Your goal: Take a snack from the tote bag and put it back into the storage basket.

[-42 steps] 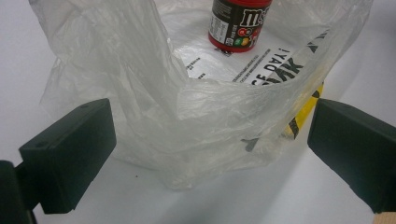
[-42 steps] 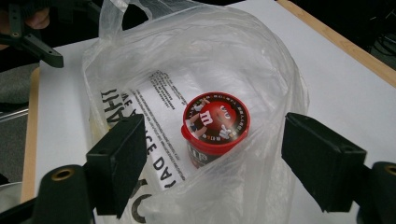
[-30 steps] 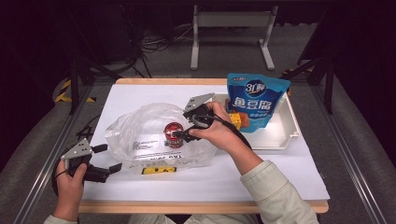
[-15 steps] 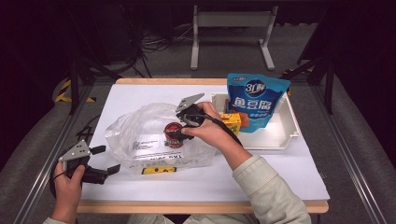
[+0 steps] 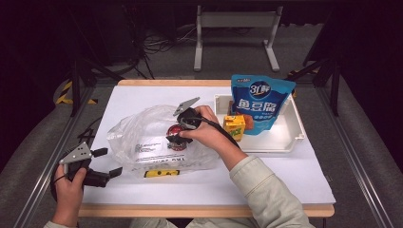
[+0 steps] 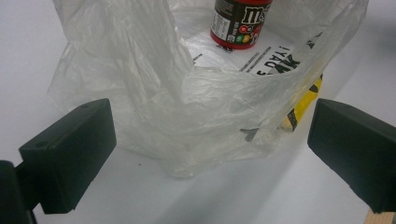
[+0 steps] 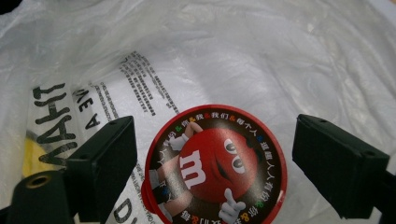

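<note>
Your left gripper (image 5: 108, 163) waits wide open at the crinkled clear plastic bag (image 6: 187, 107), whose yellow strip (image 6: 301, 106) shows close up. Your right gripper (image 7: 212, 168) spreads its jaws over the round red candy tub (image 7: 215, 165) standing inside the bag. Beyond, the white tray (image 5: 290, 137) holds a blue pouch (image 5: 260, 104) and a yellow box (image 5: 234, 126).

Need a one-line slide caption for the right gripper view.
Open right gripper poised above the red M&M's tub standing inside the clear plastic bag.
</note>
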`<state>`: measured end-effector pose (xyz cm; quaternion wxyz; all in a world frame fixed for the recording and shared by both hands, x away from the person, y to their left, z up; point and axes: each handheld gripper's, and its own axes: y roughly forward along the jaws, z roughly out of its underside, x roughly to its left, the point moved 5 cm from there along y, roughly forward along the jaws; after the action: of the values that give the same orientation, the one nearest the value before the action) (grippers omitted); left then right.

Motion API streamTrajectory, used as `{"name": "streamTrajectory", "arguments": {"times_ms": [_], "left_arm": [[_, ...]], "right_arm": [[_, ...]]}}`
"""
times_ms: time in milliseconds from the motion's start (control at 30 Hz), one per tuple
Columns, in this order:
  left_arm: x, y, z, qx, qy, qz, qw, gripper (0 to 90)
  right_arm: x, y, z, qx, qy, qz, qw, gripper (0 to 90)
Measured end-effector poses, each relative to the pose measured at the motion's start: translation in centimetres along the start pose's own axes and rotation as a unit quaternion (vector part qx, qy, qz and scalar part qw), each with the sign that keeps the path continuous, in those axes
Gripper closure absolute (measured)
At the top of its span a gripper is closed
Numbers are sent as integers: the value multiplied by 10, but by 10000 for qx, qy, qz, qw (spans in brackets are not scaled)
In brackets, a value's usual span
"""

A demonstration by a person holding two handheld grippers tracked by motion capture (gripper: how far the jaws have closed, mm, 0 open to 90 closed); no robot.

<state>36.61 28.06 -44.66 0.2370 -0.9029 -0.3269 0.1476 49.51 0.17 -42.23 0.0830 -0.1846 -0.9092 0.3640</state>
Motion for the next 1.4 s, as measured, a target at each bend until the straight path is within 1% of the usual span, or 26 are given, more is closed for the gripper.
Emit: {"name": "streamTrajectory", "arguments": {"times_ms": [67, 100, 133, 167, 267, 333, 400, 500, 600, 700, 800, 833, 900, 933, 967, 1100, 1133, 1200, 1267, 1400], "left_arm": [[0, 0, 0, -8, 7, 9, 10000, 18], [0, 0, 0, -1, 46, 12, 10000, 17], [-1, 0, 0, -4, 2, 25, 10000, 17], [0, 0, 0, 2, 22, 20, 10000, 17], [0, 0, 0, 5, 13, 23, 10000, 17], [0, 0, 0, 3, 8, 20, 10000, 17], [0, 0, 0, 2, 5, 24, 10000, 17], [0, 0, 0, 2, 18, 26, 10000, 17], [0, 0, -1, -1, 19, 17, 10000, 17], [0, 0, 0, 1, 11, 26, 10000, 17], [0, 0, 0, -12, -14, 17, 10000, 17], [0, 0, -1, -11, 10, 12, 10000, 17], [0, 0, -1, -7, 14, 12, 10000, 17], [0, 0, 0, -11, -11, 18, 10000, 17], [0, 0, -1, -9, 16, 12, 10000, 17], [0, 0, 0, -30, -22, -5, 10000, 17], [0, 0, -1, -34, -22, -5, 10000, 17], [0, 0, -1, -34, -19, -6, 10000, 17], [0, 0, 0, -27, -3, -10, 10000, 17], [1, 0, -1, -26, 21, -11, 10000, 17]], "right_arm": [[0, 3, 2, 42, -5, -53, 10000, 137], [0, 5, 3, 53, 2, -62, 10000, 133], [0, 7, 4, 99, 2, -60, 9999, 133], [-1, 8, 5, 126, -8, -60, 9999, 133], [-1, 12, 8, 247, -24, 0, 9997, 133], [-1, 15, 11, 334, -57, 10, 9994, 133], [-1, 16, 12, 354, -68, 19, 9993, 133], [0, 21, 16, 490, -104, 8, 9987, 132], [1, 25, 20, 609, -98, 58, 9981, 132], [1, 27, 21, 668, -89, 94, 9977, 133], [0, 28, 22, 761, -113, 112, 9970, 161], [0, 28, 23, 790, -119, 129, 9967, 168], [-1, 29, 23, 827, -157, 133, 9964, 215], [0, 29, 23, 858, -130, 123, 9962, 232], [1, 28, 23, 880, -136, 99, 9960, 246], [2, 27, 22, 902, -177, 145, 9957, 252], [2, 27, 22, 901, -154, 160, 9957, 252], [2, 27, 22, 912, -214, 156, 9955, 252], [3, 26, 21, 912, -222, 179, 9954, 252], [3, 20, 16, 787, -266, 177, 9964, 252]]}}
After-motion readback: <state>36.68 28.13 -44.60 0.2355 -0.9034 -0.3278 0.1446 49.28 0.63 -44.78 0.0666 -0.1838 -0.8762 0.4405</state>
